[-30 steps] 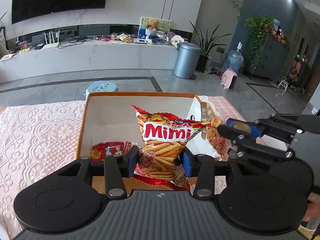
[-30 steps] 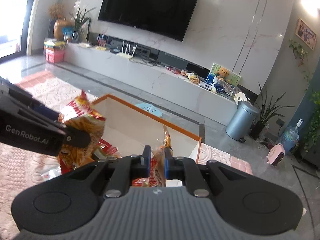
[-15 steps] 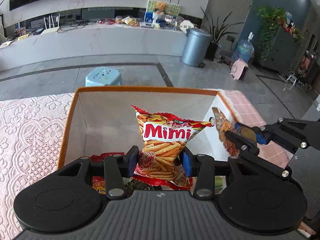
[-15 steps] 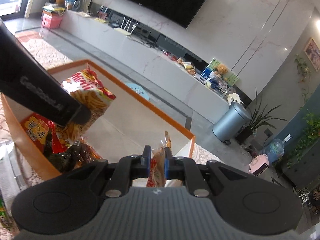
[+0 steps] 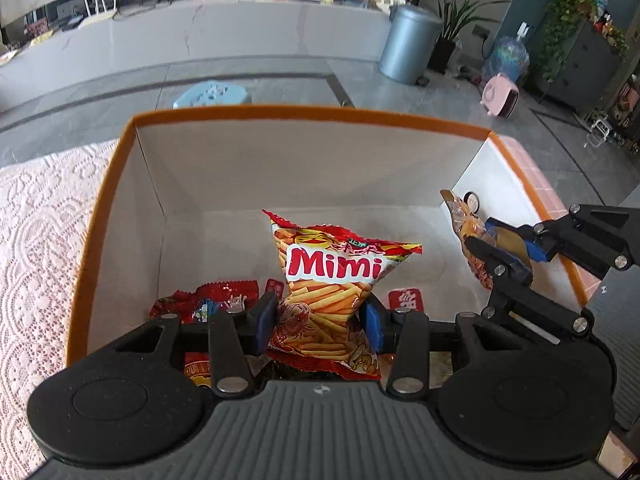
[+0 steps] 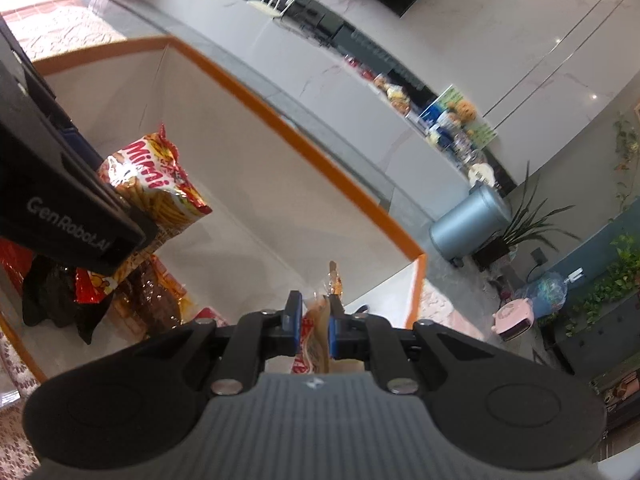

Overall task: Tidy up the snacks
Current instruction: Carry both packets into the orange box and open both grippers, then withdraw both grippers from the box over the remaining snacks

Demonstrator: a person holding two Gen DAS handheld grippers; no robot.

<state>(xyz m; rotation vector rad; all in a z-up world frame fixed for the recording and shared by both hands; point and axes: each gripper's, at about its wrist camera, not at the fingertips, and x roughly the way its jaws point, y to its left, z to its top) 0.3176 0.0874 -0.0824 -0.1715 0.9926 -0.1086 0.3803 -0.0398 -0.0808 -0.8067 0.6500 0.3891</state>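
Over the orange-rimmed box (image 5: 304,114), a Mimi snack bag (image 5: 332,280) is clamped half-wide in the left claw (image 5: 320,320). A thin clear snack packet (image 6: 320,320) is pinched edge-on in the nearly closed right claw (image 6: 314,322), beside the box's right wall.

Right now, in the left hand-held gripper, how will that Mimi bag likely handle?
The Mimi bag looks puffed and probably light. Pinched at its lower half by the left hand-held gripper, it stands up, so fairly stiff. Its glossy foil may slip.
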